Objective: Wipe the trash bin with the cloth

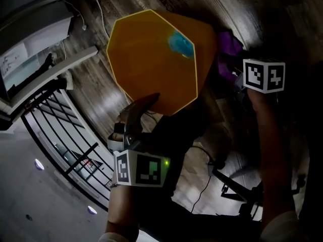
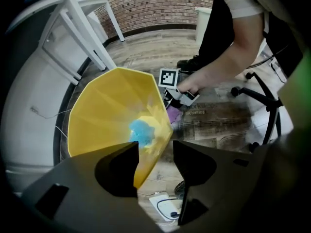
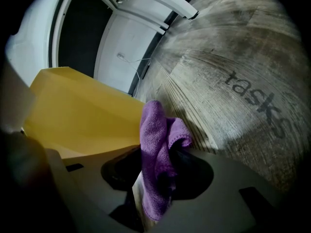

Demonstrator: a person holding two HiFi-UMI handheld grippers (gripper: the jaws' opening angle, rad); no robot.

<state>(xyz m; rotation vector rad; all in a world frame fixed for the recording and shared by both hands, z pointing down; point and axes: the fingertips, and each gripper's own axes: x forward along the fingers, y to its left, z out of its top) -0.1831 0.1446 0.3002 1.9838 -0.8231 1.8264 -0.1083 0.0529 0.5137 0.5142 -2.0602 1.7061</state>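
Note:
A yellow trash bin [image 1: 151,59] lies tipped on the wooden floor, its mouth towards me. Something blue [image 1: 180,44] sits inside at its bottom. In the left gripper view the bin [image 2: 107,110] fills the left, and its near rim runs down between the spread jaws of my left gripper [image 2: 155,154]; the pads do not press on it. The blue thing [image 2: 142,131] shows just above the left jaw. My right gripper [image 3: 158,178] is shut on a purple cloth [image 3: 155,149] bunched upright, beside the bin's outer wall [image 3: 82,120]. The cloth [image 1: 229,49] shows right of the bin.
A black wire rack [image 1: 60,130] and white furniture [image 1: 35,59] stand to the left. An office chair base [image 2: 265,101] is on the right. A white device with a cable [image 2: 167,208] lies on the floor below the left jaws. The floor carries printed lettering [image 3: 257,101].

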